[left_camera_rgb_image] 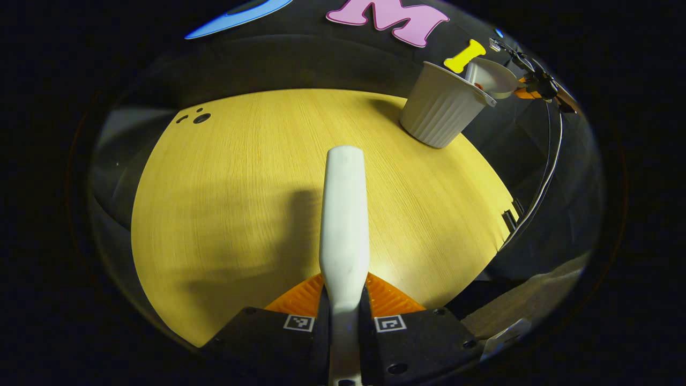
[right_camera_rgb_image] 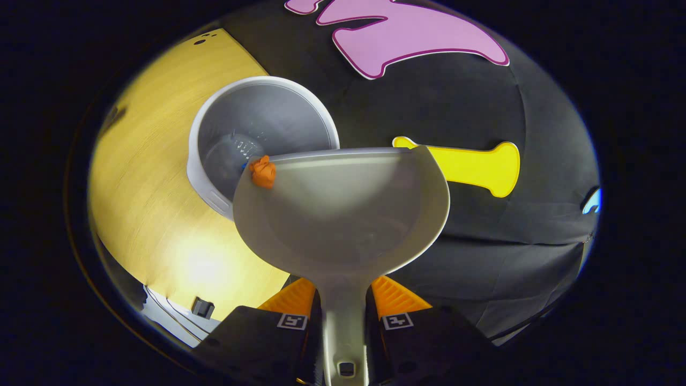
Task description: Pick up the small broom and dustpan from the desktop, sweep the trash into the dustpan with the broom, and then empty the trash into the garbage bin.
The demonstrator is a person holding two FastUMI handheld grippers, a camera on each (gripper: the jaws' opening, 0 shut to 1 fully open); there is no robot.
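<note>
Grey dustpan (right_camera_rgb_image: 343,214) tilted over garbage bin (right_camera_rgb_image: 257,134), orange trash (right_camera_rgb_image: 262,171) at lip

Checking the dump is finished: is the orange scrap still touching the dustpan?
Touching. In the right gripper view the orange scrap sits on the dustpan at its front lip, above the open garbage bin.
</note>
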